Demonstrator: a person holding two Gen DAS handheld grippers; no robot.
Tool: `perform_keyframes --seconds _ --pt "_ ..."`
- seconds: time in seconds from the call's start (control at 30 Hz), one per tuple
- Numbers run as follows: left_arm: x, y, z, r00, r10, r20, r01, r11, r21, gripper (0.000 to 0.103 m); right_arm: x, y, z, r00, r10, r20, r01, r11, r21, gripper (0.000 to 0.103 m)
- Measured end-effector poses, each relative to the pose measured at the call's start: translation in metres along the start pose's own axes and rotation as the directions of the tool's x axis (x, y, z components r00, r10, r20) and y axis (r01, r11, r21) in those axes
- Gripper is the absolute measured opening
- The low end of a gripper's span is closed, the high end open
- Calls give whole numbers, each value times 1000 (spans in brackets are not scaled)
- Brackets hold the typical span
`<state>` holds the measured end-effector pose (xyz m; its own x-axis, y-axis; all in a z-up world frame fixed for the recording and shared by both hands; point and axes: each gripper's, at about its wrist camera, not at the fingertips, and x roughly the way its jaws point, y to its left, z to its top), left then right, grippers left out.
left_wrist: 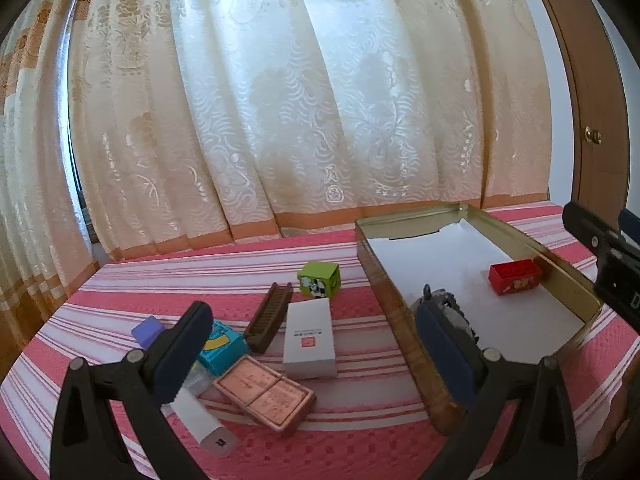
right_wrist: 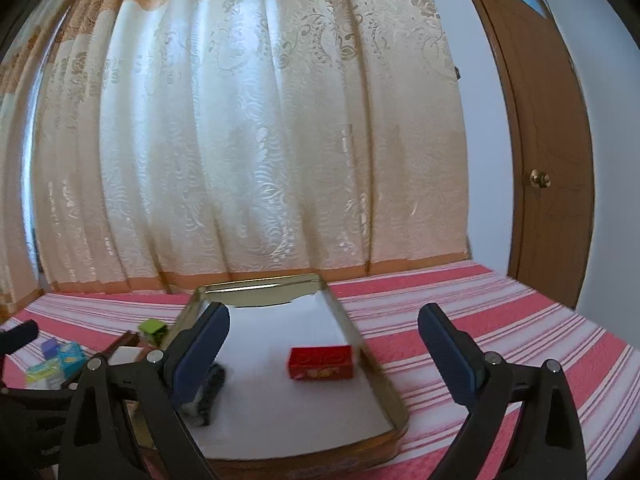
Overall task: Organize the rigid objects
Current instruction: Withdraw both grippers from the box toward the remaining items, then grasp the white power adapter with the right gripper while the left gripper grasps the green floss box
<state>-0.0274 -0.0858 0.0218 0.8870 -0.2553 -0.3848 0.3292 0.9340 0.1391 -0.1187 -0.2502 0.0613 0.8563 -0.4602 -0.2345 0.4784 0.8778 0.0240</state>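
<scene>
Hovering with fingers spread and empty, the left gripper [left_wrist: 316,344] and right gripper [right_wrist: 324,344] are held above the striped bed [left_wrist: 352,436], the loose boxes being clustered at nine o'clock of the metal tray [left_wrist: 400,312], where a red box [left_wrist: 515,277] is already collected.

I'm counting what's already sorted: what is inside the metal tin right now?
Inside the metal tin lies a red box and a dark grey object that the gripper fingers partly hide, so I cannot identify it.
</scene>
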Motion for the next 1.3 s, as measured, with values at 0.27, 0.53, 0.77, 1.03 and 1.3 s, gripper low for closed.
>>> perform_keyframes --seconds 0.27,0.53,0.77,1.03,1.3 --pt "-4 21 -5 1000 -1 2 1 999 47 103 -9 29 -8 997 68 -41 -68 998 0 97" --pt "2 56 -11 999 17 -32 -16 1000 27 103 -11 62 -12 988 135 -73 -137 990 -21 97" --pt "7 81 -15 998 36 -44 -35 999 27 103 -10 91 -17 975 191 -111 -197 979 -47 97" --pt "18 120 -21 994 76 -83 -74 997 22 103 -11 126 -22 948 275 -162 -293 951 -98 93" --pt "37 179 -30 974 141 -177 -154 986 -58 103 -3 162 -31 879 385 -281 -433 892 -132 80"
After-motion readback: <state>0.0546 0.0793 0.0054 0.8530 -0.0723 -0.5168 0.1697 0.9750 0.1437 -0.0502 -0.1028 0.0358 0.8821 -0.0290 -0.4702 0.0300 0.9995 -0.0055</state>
